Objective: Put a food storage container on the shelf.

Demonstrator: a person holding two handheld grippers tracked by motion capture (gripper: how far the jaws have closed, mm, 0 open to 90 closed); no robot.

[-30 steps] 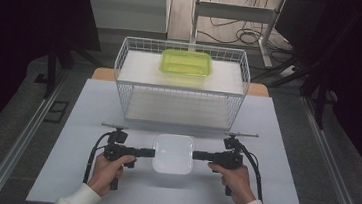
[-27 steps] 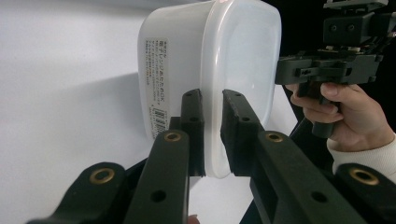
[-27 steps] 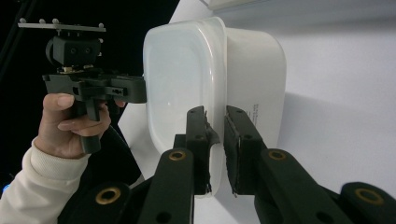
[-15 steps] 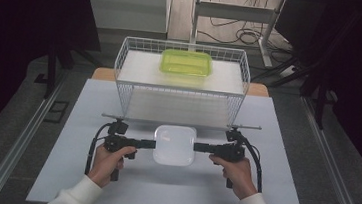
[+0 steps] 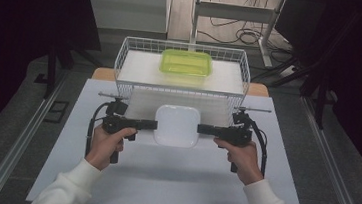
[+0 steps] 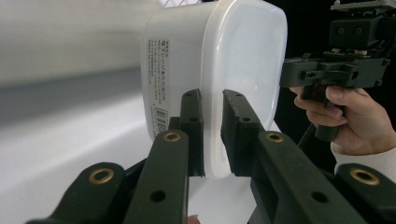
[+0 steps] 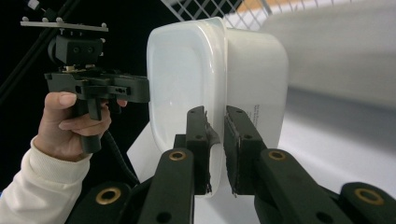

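The white container [image 5: 176, 125] has advanced from near the person toward the wire basket [image 5: 123, 59] over the past second, carried level between both tools; judged, a transfer into the basket is under way. The left hand-held gripper [image 5: 152, 125] is clamped on one rim edge, the right hand-held gripper [image 5: 201, 128] on the opposite edge. Count: one white container, one green container [image 5: 186, 62] in the basket ahead, one basket, two grippers, over one surface [image 5: 171, 181]
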